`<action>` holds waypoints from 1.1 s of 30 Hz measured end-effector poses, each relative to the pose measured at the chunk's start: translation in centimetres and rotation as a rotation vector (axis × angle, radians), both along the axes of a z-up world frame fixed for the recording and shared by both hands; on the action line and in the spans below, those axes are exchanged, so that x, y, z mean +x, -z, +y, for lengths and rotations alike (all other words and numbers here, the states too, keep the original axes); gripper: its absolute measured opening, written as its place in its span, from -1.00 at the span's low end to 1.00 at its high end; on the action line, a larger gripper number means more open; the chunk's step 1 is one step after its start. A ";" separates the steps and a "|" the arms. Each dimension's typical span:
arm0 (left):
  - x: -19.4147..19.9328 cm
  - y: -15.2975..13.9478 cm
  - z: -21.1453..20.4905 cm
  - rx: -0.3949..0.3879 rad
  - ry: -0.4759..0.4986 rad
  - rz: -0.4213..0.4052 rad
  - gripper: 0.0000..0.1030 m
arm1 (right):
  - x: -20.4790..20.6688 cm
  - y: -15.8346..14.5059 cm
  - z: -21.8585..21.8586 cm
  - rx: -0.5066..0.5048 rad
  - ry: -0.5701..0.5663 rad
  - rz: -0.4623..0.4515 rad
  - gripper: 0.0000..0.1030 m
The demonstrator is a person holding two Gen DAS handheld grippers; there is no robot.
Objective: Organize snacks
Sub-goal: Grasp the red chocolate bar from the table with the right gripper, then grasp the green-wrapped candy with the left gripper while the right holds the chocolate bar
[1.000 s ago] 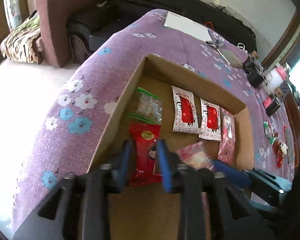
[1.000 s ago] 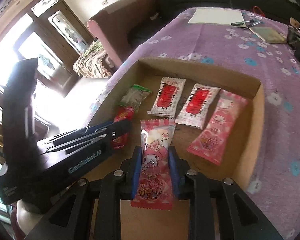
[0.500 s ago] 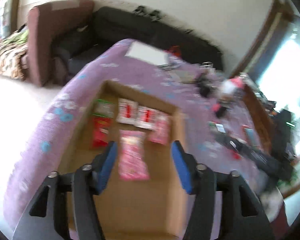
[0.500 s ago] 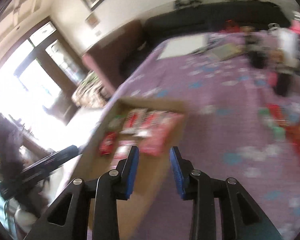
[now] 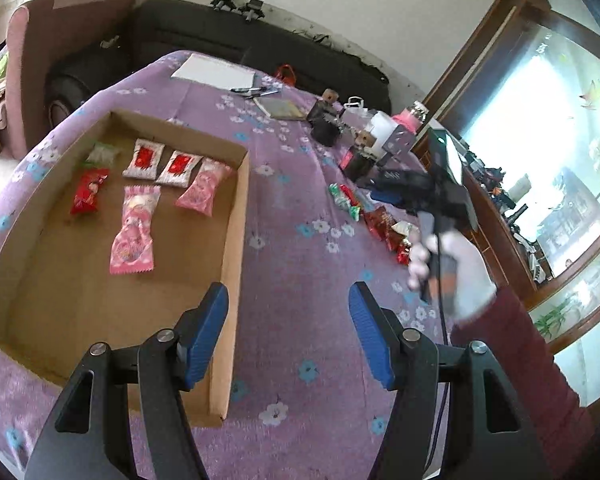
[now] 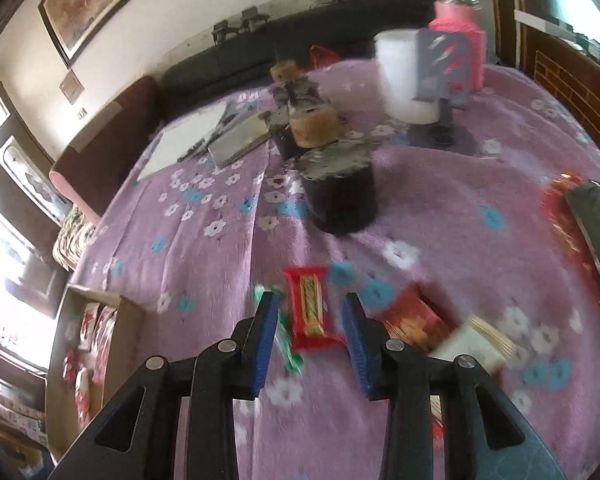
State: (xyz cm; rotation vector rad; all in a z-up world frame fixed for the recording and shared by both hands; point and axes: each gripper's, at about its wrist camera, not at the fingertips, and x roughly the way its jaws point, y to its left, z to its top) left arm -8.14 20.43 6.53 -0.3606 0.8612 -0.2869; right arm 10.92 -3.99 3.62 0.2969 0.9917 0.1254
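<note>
A cardboard tray (image 5: 236, 240) on the purple flowered cloth holds several snacks, among them a long pink packet (image 5: 134, 232) and a red packet (image 5: 88, 192). My left gripper (image 5: 288, 296) is open and empty above the cloth, just right of the tray's right wall. Loose snacks (image 5: 380, 220) lie further right. There a gloved hand (image 5: 452, 264) holds my right gripper (image 5: 412, 192). In the right wrist view, my right gripper (image 6: 310, 304) hovers over a red packet with a gold bar (image 6: 308, 308). Its jaws are opening and the pads touch nothing.
Beside the red packet lie a green packet (image 6: 288, 344), an orange packet (image 6: 412, 320) and a pale one (image 6: 476, 340). Behind them stand dark cork-topped jars (image 6: 340, 196), a white cup (image 6: 404, 76) and a pink bottle (image 6: 460, 24). A notebook (image 5: 280, 108) and paper (image 5: 216, 72) lie far back.
Both grippers let go of their packets in the tray, opened, and swung right out of it. The long pink packet and the red one now lie on the tray floor.
</note>
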 end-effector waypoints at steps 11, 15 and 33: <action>-0.3 0.9 1.7 -0.015 -0.048 0.010 0.20 | -2.3 3.0 2.7 -0.022 -0.129 0.114 -0.61; -0.4 1.1 0.7 -0.014 -0.020 0.016 0.20 | -8.2 2.8 4.6 0.013 -0.314 0.133 -0.61; 10.6 1.7 -9.8 0.126 0.082 0.078 0.20 | -15.6 3.2 -1.6 0.107 -0.160 -0.098 -0.57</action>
